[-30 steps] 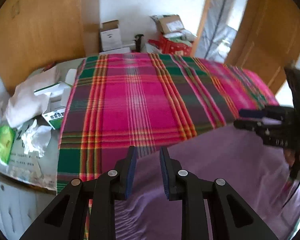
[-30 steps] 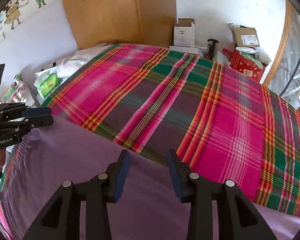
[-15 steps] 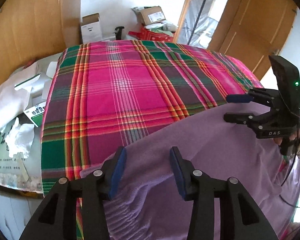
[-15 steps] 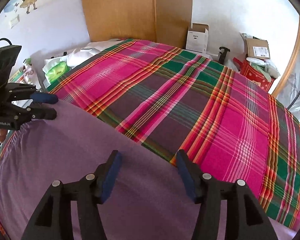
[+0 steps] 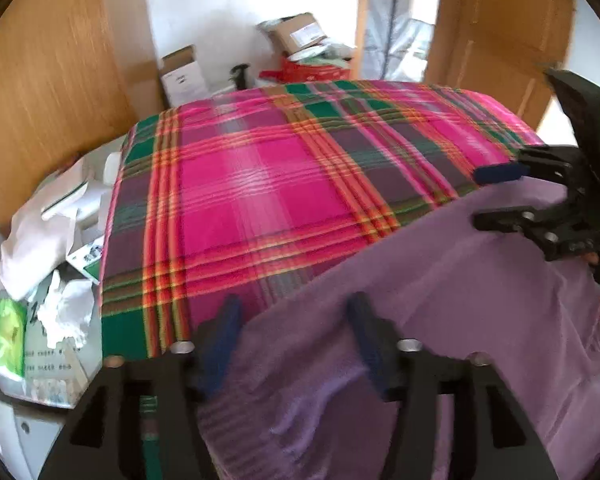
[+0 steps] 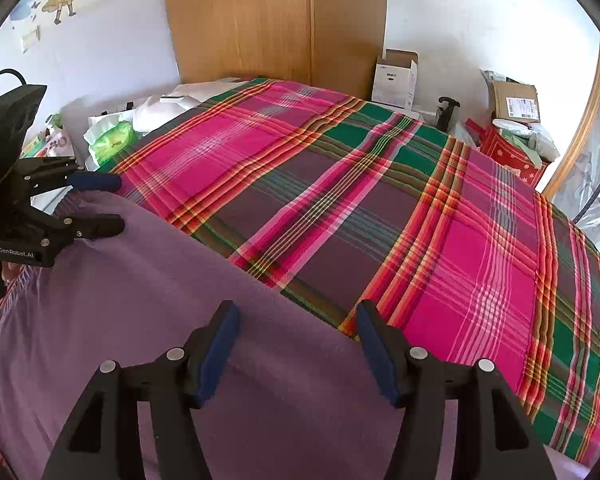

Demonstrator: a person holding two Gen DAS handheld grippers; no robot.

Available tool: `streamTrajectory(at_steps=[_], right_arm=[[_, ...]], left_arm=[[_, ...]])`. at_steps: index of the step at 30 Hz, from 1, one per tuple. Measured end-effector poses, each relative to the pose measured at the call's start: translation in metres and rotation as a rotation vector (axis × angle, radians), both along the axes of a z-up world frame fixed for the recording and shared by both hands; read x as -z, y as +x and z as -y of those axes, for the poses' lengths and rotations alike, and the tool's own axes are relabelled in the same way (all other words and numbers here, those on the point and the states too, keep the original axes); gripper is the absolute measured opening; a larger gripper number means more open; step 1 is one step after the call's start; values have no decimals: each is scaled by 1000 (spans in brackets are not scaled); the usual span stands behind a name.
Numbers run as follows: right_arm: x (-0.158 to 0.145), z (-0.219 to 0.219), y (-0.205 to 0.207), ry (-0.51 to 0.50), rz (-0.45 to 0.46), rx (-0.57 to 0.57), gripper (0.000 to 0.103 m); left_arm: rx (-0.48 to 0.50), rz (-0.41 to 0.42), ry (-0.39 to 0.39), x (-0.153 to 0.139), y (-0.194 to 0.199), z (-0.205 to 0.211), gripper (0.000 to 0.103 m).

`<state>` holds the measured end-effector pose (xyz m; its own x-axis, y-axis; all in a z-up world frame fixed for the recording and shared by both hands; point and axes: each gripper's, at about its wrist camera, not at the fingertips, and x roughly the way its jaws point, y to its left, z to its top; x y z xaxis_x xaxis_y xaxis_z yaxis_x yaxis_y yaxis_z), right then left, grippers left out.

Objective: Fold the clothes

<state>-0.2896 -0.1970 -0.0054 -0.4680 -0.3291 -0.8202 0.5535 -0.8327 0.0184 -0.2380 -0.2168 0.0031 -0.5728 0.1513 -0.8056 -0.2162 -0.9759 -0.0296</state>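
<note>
A purple garment [image 5: 460, 300] lies spread on the near part of the bed, its far edge running across the plaid cover. My left gripper [image 5: 294, 308] hovers over the garment's left end. Its jaws are opening, and the bunched purple edge lies between the blue pads without being pressed. My right gripper [image 6: 296, 312] stands over the same edge further right, jaws opening too, with flat purple cloth [image 6: 140, 300] below them and nothing pinched. Each gripper shows in the other's view: the right one [image 5: 482, 198] and the left one [image 6: 118, 203], both with spread fingers.
A pink, green and orange plaid cover [image 6: 380, 220] spans the bed. Left of the bed lie white cloths, tissues and a green pack [image 5: 8, 332]. Cardboard boxes [image 5: 182, 76] and a red box [image 6: 508, 152] stand beyond the far edge. A wooden wardrobe [image 6: 240, 20] and a door [image 5: 500, 20] stand behind.
Both grippers' jaws have spread much wider. The left wrist view has rolled a little. The purple cloth's edge now lies loose between the left fingers.
</note>
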Motion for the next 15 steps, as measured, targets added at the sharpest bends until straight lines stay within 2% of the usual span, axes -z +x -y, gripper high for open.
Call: streamTrajectory(at_steps=[11, 13, 14, 15], right_arm=[[0, -1, 2, -5, -10, -3, 59], [0, -1, 3, -6, -10, -8, 54], [0, 0, 4, -7, -11, -15, 52], [-1, 0, 5, -7, -12, -22, 47]], left_arm=[[27, -8, -11, 0, 9, -4, 64], [32, -7, -9, 0, 9, -3, 62], [39, -7, -7, -1, 10, -4, 55], [49, -7, -6, -1, 12, -4, 38]])
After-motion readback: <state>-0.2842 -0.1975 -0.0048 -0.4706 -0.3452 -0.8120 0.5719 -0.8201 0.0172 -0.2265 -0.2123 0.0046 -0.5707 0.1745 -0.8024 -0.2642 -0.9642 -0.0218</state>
